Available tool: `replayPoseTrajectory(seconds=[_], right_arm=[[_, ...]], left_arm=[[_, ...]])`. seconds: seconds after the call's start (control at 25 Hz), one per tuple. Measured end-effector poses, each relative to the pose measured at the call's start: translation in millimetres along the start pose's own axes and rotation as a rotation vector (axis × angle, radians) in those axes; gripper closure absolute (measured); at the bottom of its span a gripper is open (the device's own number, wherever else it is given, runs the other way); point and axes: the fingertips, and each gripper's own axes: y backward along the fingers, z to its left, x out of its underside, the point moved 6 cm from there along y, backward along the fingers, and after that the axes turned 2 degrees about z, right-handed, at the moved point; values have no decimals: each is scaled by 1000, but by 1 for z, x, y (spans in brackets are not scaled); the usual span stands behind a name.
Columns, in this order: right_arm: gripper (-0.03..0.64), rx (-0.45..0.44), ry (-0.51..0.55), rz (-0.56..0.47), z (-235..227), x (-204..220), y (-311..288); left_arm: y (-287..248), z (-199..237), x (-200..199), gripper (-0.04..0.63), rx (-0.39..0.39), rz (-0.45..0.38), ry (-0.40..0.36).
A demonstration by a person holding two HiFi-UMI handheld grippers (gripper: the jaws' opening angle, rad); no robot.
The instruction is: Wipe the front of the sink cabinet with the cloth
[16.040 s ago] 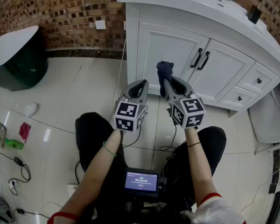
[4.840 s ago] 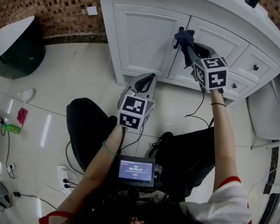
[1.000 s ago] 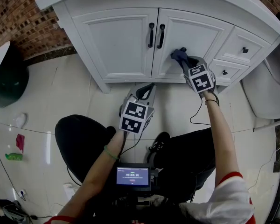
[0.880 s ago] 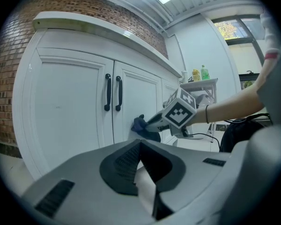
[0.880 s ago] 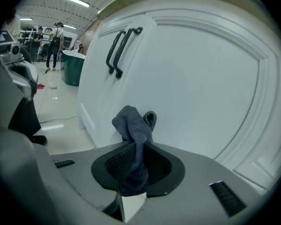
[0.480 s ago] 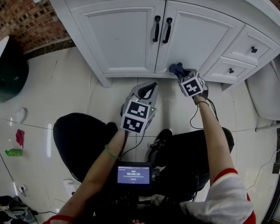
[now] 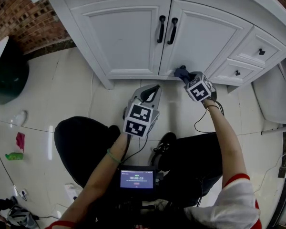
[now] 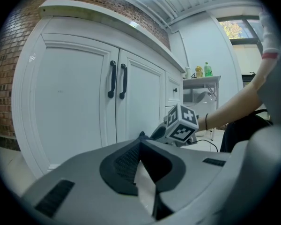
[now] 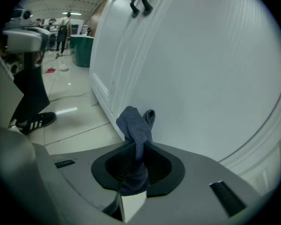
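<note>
The cloth (image 7: 182, 71) is clamped between the jaws of the right gripper (image 7: 187, 77). In the head view it sticks out past the fingertips at about 11 o'clock from that gripper's marker cube (image 7: 199, 88). It sits at the foot of the sink cabinet (image 7: 128, 37), low on the right-hand door (image 7: 200, 37) and just above the bottom rail. The two black door handles (image 7: 166, 29) are well above it, toward 11 o'clock. In the right gripper view the jaws of the right gripper (image 9: 135, 149) are pinched on the cloth (image 9: 136, 124) partway down its length. The upper part rises toward 12 o'clock as a twisted, bunched lump, and a small folded loop leans to 1 o'clock toward the white door panel (image 9: 210, 78). Whether the loop presses on the panel or stops just short cannot be told. The lower end hangs down into the dark hollow between the jaws. The cloth is dark blue-grey with a fine knitted or terry weave, crumpled rather than spread flat. The left gripper (image 7: 150, 90) hangs over the tiled floor (image 7: 76, 89) in front of the cabinet, at about 8 o'clock from the right one and apart from the doors. In the left gripper view the jaws of the left gripper (image 8: 140, 143) meet at the tips, with nothing between them.
</note>
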Motion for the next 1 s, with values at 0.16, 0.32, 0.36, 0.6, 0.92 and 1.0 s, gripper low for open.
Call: replayPoseTrajectory(seconds=[0.16,0.32,0.36,0.6,0.92,1.0], right_arm=[[552,56,60,-122,-28,-27,61],[552,144,8,-255,-67,-53,131],[552,170,1,-286,-76,-59,149],[552,331,-29,-450,-132,-89,237],[552,469,-45,-545,-170,-112,299],[552,470,-47,-536,-169,-109,294]], left_arm=[[0,0,-3,575,-4,-10,4],[2,-11,-12,575,9,-24,-7],[3,-15,-16,575,12,-30,-13],[12,-30,-35,575,24,-58,-52],[22,-36,-44,575,14,-71,-68],[23,-37,-43,575,13,-71,-66]])
